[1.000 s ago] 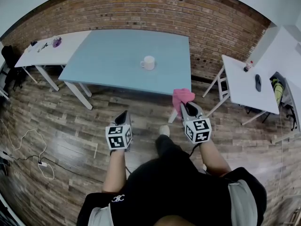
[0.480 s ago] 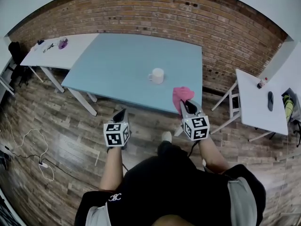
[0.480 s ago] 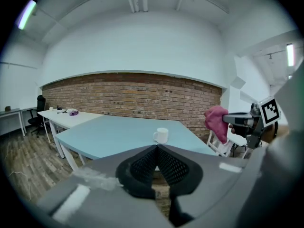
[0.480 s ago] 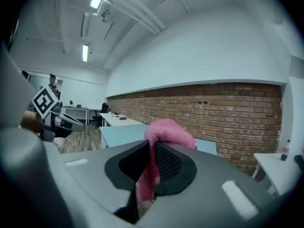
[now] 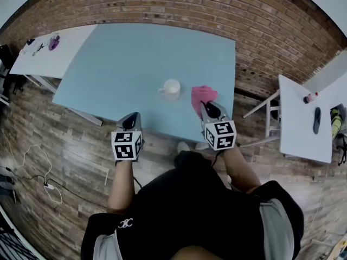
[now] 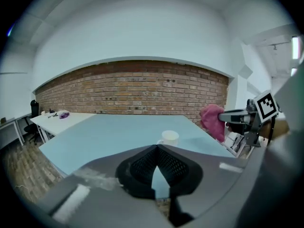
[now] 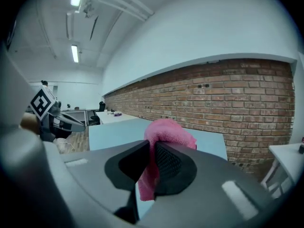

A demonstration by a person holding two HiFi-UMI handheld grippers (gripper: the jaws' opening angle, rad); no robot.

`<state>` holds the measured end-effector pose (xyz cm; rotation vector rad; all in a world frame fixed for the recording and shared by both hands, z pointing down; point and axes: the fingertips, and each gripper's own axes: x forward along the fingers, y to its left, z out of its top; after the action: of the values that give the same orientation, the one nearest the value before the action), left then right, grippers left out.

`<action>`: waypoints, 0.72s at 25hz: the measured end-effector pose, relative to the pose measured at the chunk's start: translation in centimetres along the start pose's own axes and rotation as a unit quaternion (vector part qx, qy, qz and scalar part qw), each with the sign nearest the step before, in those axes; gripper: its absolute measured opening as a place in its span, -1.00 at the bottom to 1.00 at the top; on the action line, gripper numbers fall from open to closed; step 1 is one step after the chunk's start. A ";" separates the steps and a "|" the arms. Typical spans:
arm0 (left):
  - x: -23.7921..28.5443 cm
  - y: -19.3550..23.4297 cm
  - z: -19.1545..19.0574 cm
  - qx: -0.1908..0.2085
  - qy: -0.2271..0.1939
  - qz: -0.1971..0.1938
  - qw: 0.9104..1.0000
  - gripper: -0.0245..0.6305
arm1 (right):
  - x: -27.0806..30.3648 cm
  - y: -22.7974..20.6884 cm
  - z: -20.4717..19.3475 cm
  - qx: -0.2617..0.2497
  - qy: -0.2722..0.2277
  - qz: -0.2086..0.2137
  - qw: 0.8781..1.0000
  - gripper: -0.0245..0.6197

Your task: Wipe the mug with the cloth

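Left jaws: clenched together with nothing between them. My left gripper (image 5: 130, 121) hangs at the near edge of the bench (image 5: 119, 58).
Right jaws: grasping the cloth (image 7: 166, 131). My right gripper (image 7: 153, 147) pinches it mid-fold, with a pink bunch standing above the tips and a tail hanging below.
Mug: the mug (image 5: 172, 88) stands upright on the bench, close to its near edge, ahead of me and between my two grippers. Its handle points to my left.
Cloth to mug: the cloth is near the mug, on its right, and apart from it. No wiping contact yet.
How the mug should handle: it looks like glazed ceramic, so I judge it stiff, smooth, likely slippery under my pads, and breakable if knocked off the edge. It is probably light enough to slide when rubbed.
Where to take hold: the handle, or the wall at the rim, with my left jaws once they open. That would steady it against the wiping push.
How the cloth should handle: soft, limp and light. The loose bunch beyond my tips is the part to press on the mug.
Contents: the mug's inside looks pale and I see no liquid, but it is too small to be sure.
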<state>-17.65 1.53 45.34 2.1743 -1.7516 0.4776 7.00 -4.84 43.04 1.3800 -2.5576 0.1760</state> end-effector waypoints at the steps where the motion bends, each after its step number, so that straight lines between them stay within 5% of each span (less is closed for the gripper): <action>1: 1.0 -0.3 0.2 0.000 0.005 -0.004 1.000 -0.91 | 0.6 -0.9 -0.4 0.005 0.010 0.000 1.000 -0.80; 13: 9.8 -1.1 -2.4 0.011 0.096 -0.007 0.995 -0.90 | 6.4 -4.3 -5.2 0.032 0.093 0.057 0.993 -0.80; 18: 12.1 -1.6 -3.4 0.001 0.084 -0.020 0.996 -0.83 | 8.7 -3.5 -7.0 -0.003 0.119 0.116 0.986 -0.80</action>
<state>-13.90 -7.23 53.69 2.1003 -1.6166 0.6320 6.32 -12.31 52.02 0.9882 -2.5053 0.3503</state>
